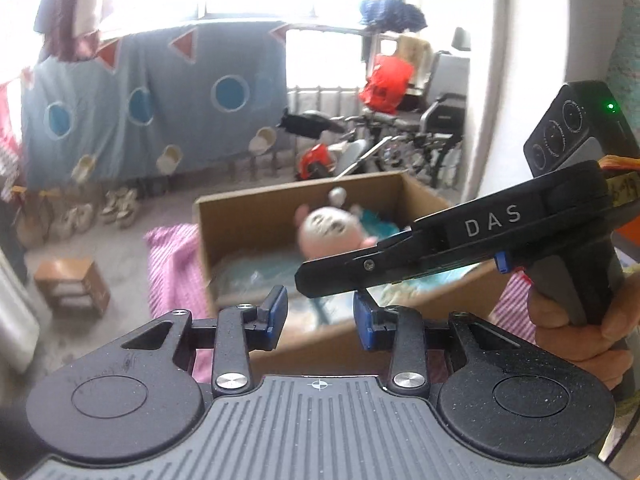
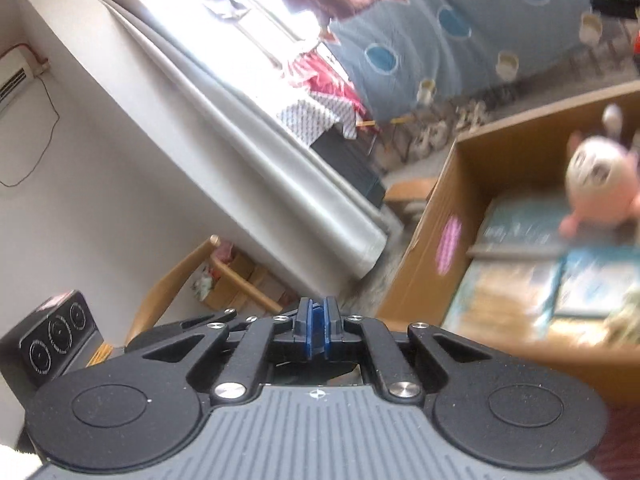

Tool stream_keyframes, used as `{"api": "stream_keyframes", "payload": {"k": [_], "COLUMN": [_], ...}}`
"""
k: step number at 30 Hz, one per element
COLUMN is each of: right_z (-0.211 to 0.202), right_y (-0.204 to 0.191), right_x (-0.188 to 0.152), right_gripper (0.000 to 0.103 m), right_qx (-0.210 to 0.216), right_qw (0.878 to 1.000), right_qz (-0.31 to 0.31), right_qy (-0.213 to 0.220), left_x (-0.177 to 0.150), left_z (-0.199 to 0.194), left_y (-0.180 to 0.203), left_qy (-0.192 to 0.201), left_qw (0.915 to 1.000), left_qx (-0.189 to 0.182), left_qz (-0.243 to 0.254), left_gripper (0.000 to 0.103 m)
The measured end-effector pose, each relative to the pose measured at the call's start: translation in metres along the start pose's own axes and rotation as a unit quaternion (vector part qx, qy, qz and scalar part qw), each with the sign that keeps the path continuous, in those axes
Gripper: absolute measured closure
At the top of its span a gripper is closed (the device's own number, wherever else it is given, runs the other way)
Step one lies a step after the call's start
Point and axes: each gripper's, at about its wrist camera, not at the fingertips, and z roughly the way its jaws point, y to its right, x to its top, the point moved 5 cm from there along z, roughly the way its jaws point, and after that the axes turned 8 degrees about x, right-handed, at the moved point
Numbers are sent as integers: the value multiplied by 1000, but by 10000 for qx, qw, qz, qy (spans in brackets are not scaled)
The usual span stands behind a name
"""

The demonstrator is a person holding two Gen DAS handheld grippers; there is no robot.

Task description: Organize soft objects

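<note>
While both grippers are empty, the pink plush toy sits inside the cardboard box, ahead of the left gripper, whose pads stand apart. The right gripper, pads pressed together on nothing, has the toy off to its upper right; its body crosses nearer, by my read.

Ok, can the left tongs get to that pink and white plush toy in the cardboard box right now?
Probably yes. The left tongs are open and empty, the cardboard box is open-topped, but the right tongs cross in front of the pink and white plush toy.
</note>
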Motion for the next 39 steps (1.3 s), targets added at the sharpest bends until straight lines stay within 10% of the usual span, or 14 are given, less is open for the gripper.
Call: {"api": "stream_keyframes", "payload": {"k": [14,18,25,39], "right_z": [-50,-55,-50,74], "right_y": [85,76,58,101], "right_x": [61,40,-20,-98], "right_gripper": [97,94,37,51], "right_qx": [-577,-578,-154,-707], "right_qw": [9962,9976,9988,9748], "right_qz": [554,265,439,1768], "right_qy": [333,289,162,-1163], "left_x": [63,58,8,-109], "left_z": [100,102,52,89], "left_y": [30,24,-12,-44], "left_qy": [-178,-421,-702,-1927], "left_qw": [9980,9975,9972,9797], "left_qx": [-592,-571,-171,532], "left_qz": [127,1,-166,125], "left_gripper": [66,38,7,46]}}
